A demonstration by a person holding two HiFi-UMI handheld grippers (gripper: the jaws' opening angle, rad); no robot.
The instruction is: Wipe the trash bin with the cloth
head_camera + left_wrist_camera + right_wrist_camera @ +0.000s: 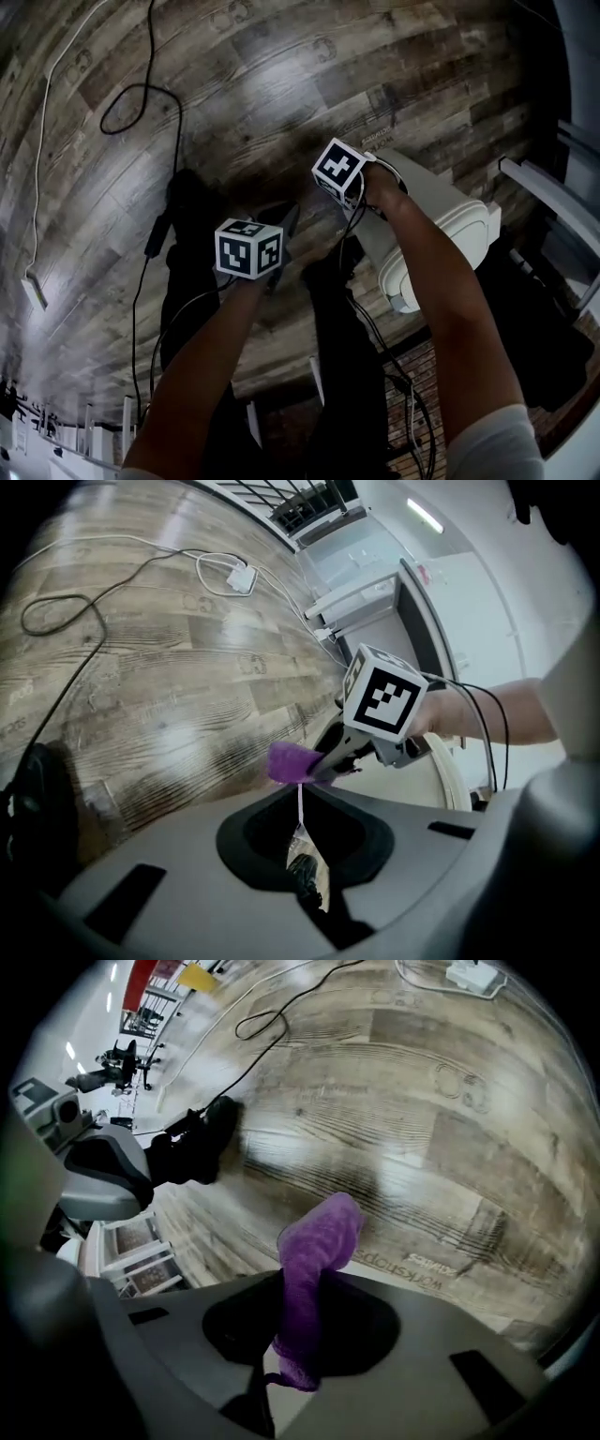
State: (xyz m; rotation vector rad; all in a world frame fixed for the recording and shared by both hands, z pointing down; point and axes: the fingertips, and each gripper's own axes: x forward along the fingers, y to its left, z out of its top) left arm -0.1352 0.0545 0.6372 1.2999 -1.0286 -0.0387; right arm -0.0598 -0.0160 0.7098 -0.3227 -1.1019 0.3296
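Right hand-held gripper [324, 762] is clamped shut on the purple cloth [319, 1260], which stands up out of the jaws in a loose fold and flops over at the top. Its own view looks along the cloth at bare wooden floor [281, 75] and shows no bin at all.

The white trash bin [441, 220] lies to the right of that gripper, just beside the right hand. As far as I can judge it stands on the floor, its long axis running up toward the camera with the rim end nearest. The cloth points leftward, away from the bin wall, so by my reading the next move is to swing the wrist back to the right and lay the fold against the bin's side.

The right hand is clearly the nearer one. The left hand-held gripper [305, 878] hangs off to the left with its jaws together and nothing in them — apart from the bin.

Open floor lies to the left and ahead, crossed only by a black cable [141, 94]. On the bin's right side pale furniture edges stand close — less room there. The grippers' own leads dangle near the bin.
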